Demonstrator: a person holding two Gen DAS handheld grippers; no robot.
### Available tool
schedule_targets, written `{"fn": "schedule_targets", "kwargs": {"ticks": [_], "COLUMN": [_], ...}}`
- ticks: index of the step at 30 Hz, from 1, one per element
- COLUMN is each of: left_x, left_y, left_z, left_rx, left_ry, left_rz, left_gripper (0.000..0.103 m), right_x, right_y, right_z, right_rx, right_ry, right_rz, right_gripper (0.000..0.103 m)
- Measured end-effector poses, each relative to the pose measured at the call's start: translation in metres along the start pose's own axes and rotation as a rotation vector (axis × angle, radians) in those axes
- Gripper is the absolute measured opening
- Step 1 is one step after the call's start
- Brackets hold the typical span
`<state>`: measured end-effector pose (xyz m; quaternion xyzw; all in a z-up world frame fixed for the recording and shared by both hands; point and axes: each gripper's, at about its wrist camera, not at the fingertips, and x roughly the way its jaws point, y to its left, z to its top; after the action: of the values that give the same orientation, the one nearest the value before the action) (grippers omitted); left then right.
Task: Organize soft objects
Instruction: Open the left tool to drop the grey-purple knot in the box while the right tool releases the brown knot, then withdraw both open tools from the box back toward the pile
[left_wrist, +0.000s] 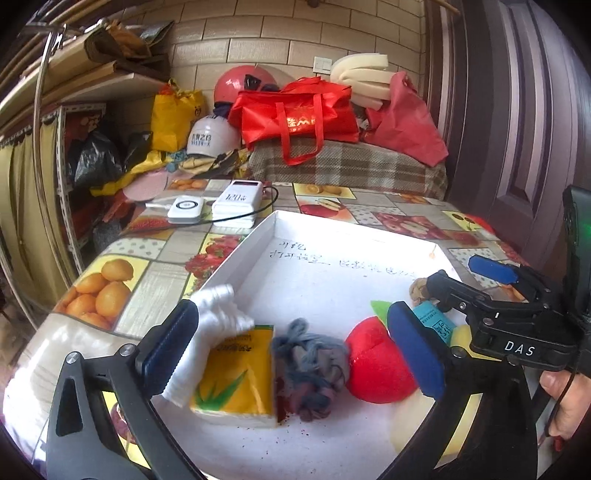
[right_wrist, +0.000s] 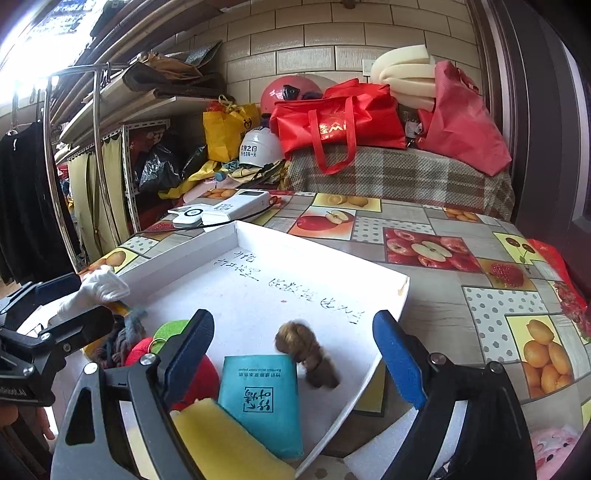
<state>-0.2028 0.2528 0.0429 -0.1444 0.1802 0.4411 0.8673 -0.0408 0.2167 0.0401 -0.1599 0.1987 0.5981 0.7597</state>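
Soft objects (left_wrist: 310, 373) lie in tray (left_wrist: 332, 221) between left claw (left_wrist: 295, 347) fingers

We see a beige tiled wall (right_wrist: 314, 48) at twelve o'clock, cluttered shelves (right_wrist: 122, 107) at ten, a dark door (left_wrist: 517, 122) at two

Both grippers' jaws wide apart

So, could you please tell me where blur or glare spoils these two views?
Left wrist view: the white cloth is motion-smeared, and the tray floor is washed out by glare. Right wrist view: the brown furry piece is smeared and the top-left corner is blown out. Both views bend straight lines.
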Motion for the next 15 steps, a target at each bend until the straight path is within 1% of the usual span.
{"fn": "schedule_targets", "kwargs": {"ticks": [4,10,15], "left_x": [-0.0018,-0.0039,-0.008], "left_y": [-0.0032,0.0006,-0.0024], "left_z": [-0.0011,-0.0018,-0.0031], "left_rx": [0.028,0.016,0.029], "left_ry": [-0.021,-0.035,-0.052], "left_rz": [0.013,0.021,0.027], "left_gripper": [0.103,0.103,0.103], "right_x": [-0.0021,-0.0036,-0.0098], "right_y": [0.0043,0.0034,0.0022], "right_z": [0.0,0.001,0.0006], "right_rx": [-0.022,-0.02,-0.01], "right_ry": [-0.014,-0.033,-0.064], "right_rz": [-0.013,-0.023,-0.039], "right_gripper": [0.088,0.088,0.088]}}
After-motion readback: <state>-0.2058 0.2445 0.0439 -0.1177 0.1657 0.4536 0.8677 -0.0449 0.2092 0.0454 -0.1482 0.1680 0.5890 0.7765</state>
